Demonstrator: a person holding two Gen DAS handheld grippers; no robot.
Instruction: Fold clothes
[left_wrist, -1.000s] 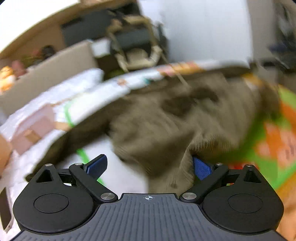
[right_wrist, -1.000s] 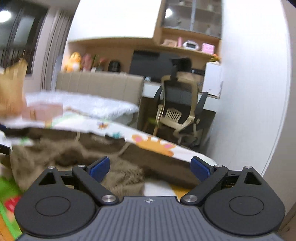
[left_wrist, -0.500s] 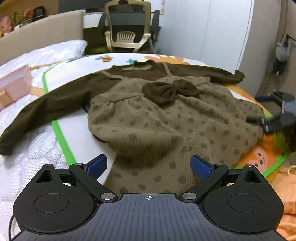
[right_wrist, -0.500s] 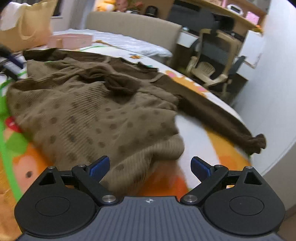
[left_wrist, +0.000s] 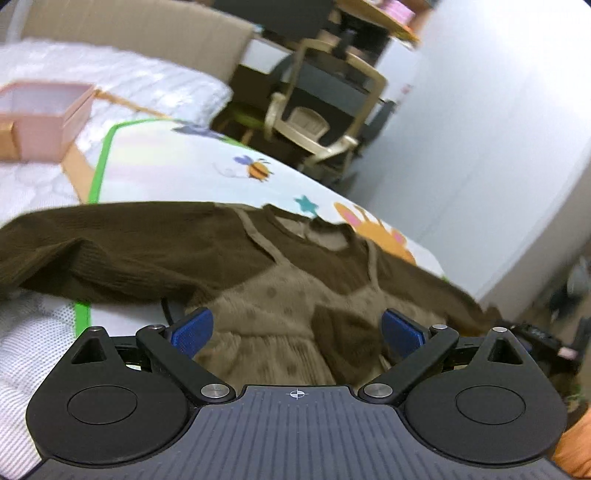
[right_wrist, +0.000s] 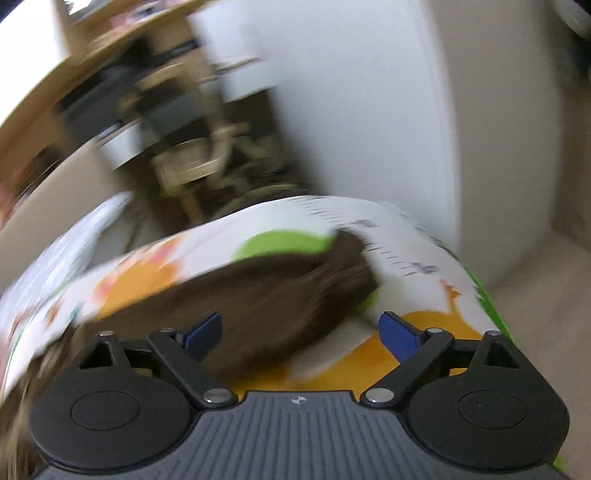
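Both grippers, left (left_wrist: 297, 330) and right (right_wrist: 301, 334), gape empty over the brown dress (left_wrist: 266, 295); right view blurred.

No legible text, label, brand or number can be made out. Dark ruler-like marks are printed along the edge of the white cartoon-printed play mat (right_wrist: 399, 236), but they are blurred beyond reading.
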